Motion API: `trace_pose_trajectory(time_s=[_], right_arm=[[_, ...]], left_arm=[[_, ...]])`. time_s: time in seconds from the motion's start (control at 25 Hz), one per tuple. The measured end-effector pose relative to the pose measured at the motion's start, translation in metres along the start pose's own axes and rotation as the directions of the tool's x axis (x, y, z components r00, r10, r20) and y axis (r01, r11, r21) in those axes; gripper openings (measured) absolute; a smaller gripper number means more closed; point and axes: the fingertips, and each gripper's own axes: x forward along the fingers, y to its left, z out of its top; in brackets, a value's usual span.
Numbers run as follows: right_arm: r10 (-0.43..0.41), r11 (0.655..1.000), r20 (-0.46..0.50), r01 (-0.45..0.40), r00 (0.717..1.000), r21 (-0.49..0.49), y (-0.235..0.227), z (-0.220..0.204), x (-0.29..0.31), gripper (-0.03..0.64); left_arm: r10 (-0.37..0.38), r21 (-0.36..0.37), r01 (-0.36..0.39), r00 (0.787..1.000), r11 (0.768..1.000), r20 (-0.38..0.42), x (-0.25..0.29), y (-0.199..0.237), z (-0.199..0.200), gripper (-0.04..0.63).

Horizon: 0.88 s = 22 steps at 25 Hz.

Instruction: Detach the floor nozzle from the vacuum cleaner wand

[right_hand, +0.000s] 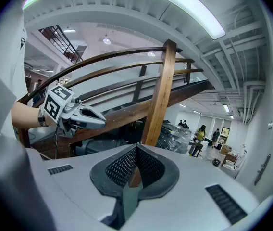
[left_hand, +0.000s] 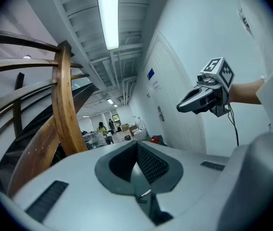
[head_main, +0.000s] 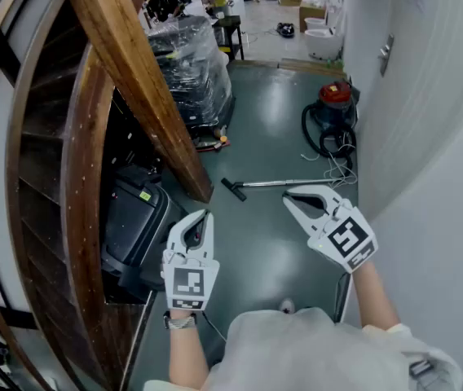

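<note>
A silver vacuum wand [head_main: 284,183] lies on the grey-green floor ahead of me, its black floor nozzle [head_main: 233,189] at the left end near the foot of a wooden post. Its hose runs to a red canister vacuum [head_main: 335,103] by the right wall. My left gripper [head_main: 208,213] is shut and empty, held in the air below the nozzle. My right gripper [head_main: 287,195] is also shut and empty, its tip just below the wand in the head view. Each gripper shows in the other's view: the right gripper [left_hand: 179,108] and the left gripper [right_hand: 103,122], both with jaws together.
A slanted wooden post [head_main: 138,72] and a curved staircase fill the left. Black cases [head_main: 134,222] sit under the stairs, and a plastic-wrapped stack [head_main: 187,63] stands behind. A white wall with a door [head_main: 394,47] runs along the right. People stand far off in the back room.
</note>
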Motion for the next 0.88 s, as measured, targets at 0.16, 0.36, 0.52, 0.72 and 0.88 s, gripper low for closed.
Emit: trace_pose_trajectory(time_s=[0.16, 0.36, 0.52, 0.72, 0.88], right_arm=[[-0.002, 1.0, -0.002, 0.002, 1.0, -0.013, -0.001, 0.001, 0.001, 0.028], [-0.021, 0.999, 0.012, 0.021, 1.0, -0.041, -0.003, 0.003, 0.003, 0.029], [-0.024, 0.999, -0.01, 0.023, 1.0, -0.048, -0.008, -0.005, 0.006, 0.029], [-0.023, 0.998, -0.033, 0.022, 0.999, -0.051, -0.02, -0.02, 0.005, 0.029], [-0.008, 0.999, -0.037, 0.007, 0.999, -0.045, -0.032, -0.029, 0.001, 0.029]], left_arm=[[-0.013, -0.01, 0.013, 1.0, 1.0, 0.002, 0.001, -0.004, 0.0, -0.002], [-0.015, 0.023, 0.015, 1.0, 1.0, -0.028, 0.005, -0.007, -0.008, -0.002], [-0.014, 0.045, 0.017, 0.998, 0.999, -0.054, 0.013, -0.011, -0.014, -0.002], [-0.021, 0.057, 0.025, 0.996, 0.998, -0.083, 0.025, -0.021, -0.019, -0.002], [-0.011, 0.043, 0.016, 0.995, 0.999, -0.095, 0.036, -0.031, -0.022, -0.002]])
